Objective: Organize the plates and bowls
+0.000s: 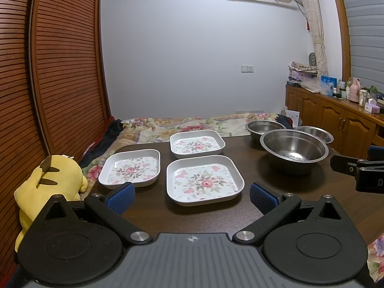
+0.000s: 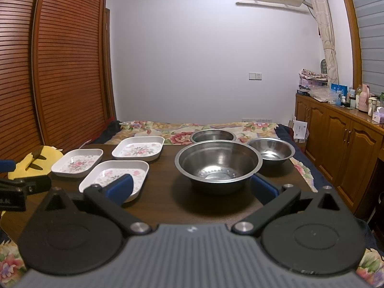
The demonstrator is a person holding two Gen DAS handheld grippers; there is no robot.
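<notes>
So my left gripper (image 1: pixel 192 195) hovers low over the near edge of the dark brown wooden table (image 1: pixel 300 192), its blue-padded fingers (image 1: pixel 121 196) spread wide and gripping nothing, with the nearest white square plate with a pink floral print (image 1: pixel 205 180) lying between and just beyond them. My right gripper (image 2: pixel 192 187) is likewise splayed wide and empty, facing the large stainless steel bowl (image 2: pixel 218 165); its blue pads seem clear of the rim, though the fisheye makes that hard to judge. Further out, two more floral square plates (image 1: pixel 130 168) (image 1: pixel 197 144) lie apart from the first, and two smaller steel bowls (image 2: pixel 271 151) (image 2: pixel 213 136) stand behind the large one. I judge the sorting not yet begun: no plate is stacked, no bowl nested, so all the gathering is left.
</notes>
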